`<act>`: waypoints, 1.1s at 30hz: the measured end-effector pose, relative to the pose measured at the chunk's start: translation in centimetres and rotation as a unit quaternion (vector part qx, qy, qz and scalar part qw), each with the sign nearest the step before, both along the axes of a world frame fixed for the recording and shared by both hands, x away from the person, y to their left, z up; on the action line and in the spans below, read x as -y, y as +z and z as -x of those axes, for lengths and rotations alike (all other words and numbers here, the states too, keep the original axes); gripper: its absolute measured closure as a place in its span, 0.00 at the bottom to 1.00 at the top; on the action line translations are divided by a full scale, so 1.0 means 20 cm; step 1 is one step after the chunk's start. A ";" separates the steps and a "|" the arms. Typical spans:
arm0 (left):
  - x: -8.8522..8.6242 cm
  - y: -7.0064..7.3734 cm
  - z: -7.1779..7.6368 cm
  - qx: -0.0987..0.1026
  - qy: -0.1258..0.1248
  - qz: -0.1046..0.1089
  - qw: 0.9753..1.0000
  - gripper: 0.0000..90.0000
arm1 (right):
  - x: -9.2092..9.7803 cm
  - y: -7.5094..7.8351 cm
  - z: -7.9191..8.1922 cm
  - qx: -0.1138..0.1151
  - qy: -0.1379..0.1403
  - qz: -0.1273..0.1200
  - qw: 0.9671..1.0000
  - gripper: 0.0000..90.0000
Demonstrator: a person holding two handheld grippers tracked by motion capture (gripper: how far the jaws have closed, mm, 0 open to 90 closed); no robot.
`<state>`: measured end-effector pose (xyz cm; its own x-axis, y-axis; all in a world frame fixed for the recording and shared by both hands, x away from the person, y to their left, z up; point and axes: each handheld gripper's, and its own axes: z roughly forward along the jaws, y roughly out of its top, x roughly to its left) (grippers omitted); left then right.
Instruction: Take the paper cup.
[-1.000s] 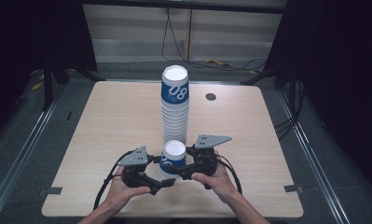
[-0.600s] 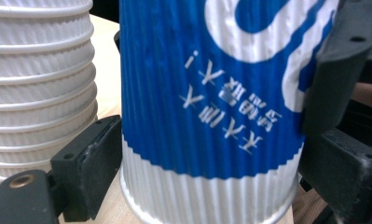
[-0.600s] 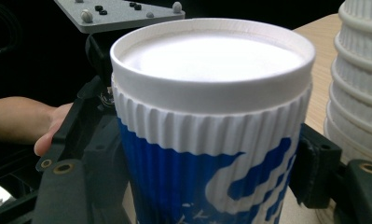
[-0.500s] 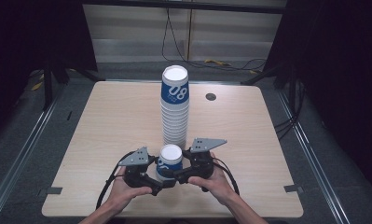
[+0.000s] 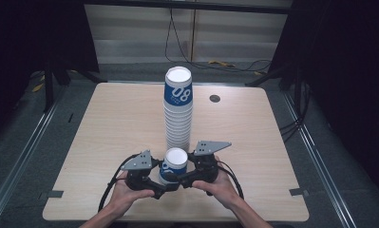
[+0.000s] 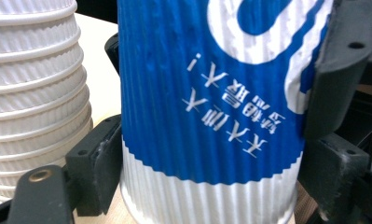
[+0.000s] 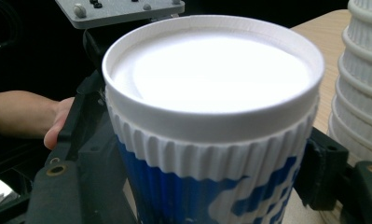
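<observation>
While both your left claw (image 5: 164, 184) and right claw (image 5: 183, 179) clamp the single upturned cup (image 5: 174, 165), you steady it beside the stack (image 5: 178, 114) on the bench (image 5: 106, 123).

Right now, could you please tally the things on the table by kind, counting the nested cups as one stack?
Single upside-down cup, clamped by both grippers: 1
Tall stack of upside-down cups: 1
Grippers: 2, left and right
Dark round disc near the far edge: 1
Total: 5
</observation>
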<state>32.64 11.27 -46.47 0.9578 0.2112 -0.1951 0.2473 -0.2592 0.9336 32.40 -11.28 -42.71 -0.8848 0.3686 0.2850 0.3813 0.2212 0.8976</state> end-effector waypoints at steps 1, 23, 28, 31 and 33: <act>0.00 0.00 0.00 0.000 0.000 0.000 1.000 0.20 | 0.00 0.00 0.00 0.000 0.000 0.000 1.000 0.25; -0.05 -0.01 -0.03 -0.027 0.006 -0.022 0.999 0.20 | 0.07 0.05 -0.01 -0.003 -0.027 -0.001 1.000 0.17; -0.07 0.00 -0.03 -0.032 0.008 -0.030 0.999 0.20 | 0.09 0.06 -0.01 -0.001 -0.030 0.002 1.000 0.17; -0.08 0.00 -0.05 -0.037 0.009 -0.035 0.999 0.20 | 0.10 0.07 -0.01 0.001 -0.031 0.006 0.999 0.17; -0.09 0.00 -0.06 -0.037 0.009 -0.042 0.998 0.20 | 0.11 0.08 -0.01 0.002 -0.031 0.007 0.999 0.17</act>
